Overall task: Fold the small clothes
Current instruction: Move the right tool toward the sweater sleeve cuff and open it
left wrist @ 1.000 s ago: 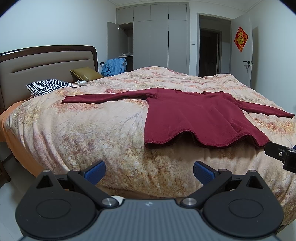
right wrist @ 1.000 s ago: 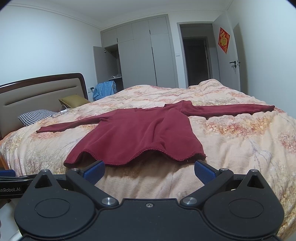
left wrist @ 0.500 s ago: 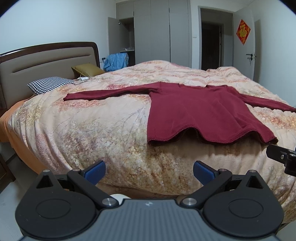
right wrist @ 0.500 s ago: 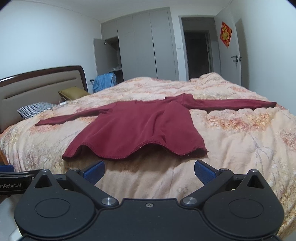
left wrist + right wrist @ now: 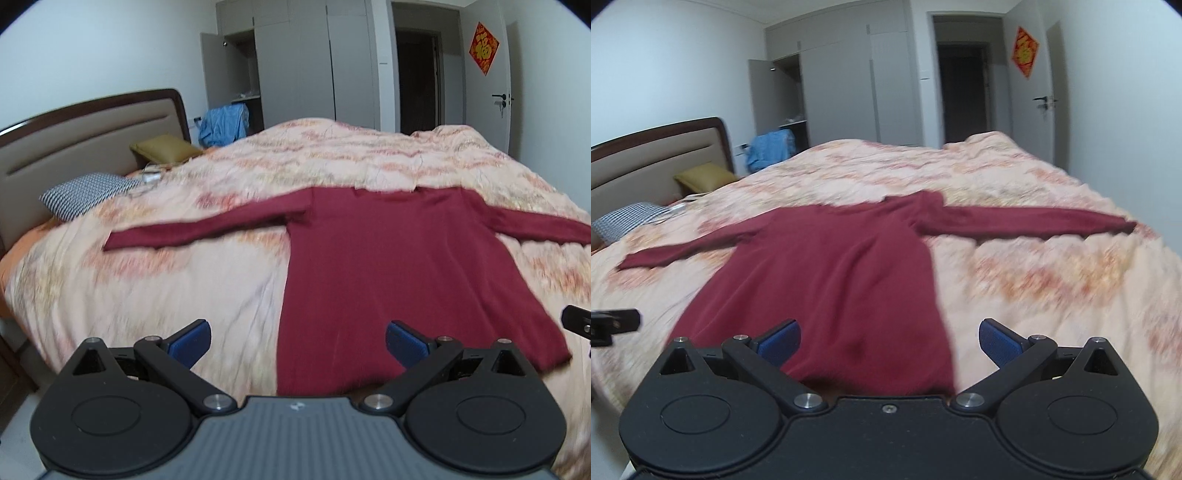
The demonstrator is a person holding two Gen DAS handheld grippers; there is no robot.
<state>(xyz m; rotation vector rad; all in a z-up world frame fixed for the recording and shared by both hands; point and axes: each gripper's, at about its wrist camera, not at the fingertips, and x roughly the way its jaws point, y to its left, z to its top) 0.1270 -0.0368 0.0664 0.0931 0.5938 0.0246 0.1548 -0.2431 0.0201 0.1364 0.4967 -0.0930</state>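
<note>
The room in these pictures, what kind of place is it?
Most likely a bedroom in a home. A large bed with a padded headboard fills the view, pillows lie at its head, and a built-in wardrobe stands along the far wall. A red sweater is spread flat on the bed.

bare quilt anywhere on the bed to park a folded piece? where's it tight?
Free: the quilt between the sweater body and the headboard side, below its outstretched sleeve; the far stretch beyond the collar; and, in the right wrist view, the quilt below the other sleeve. Crowded: the headboard corner, with the checked pillow and the yellow cushion.
</note>
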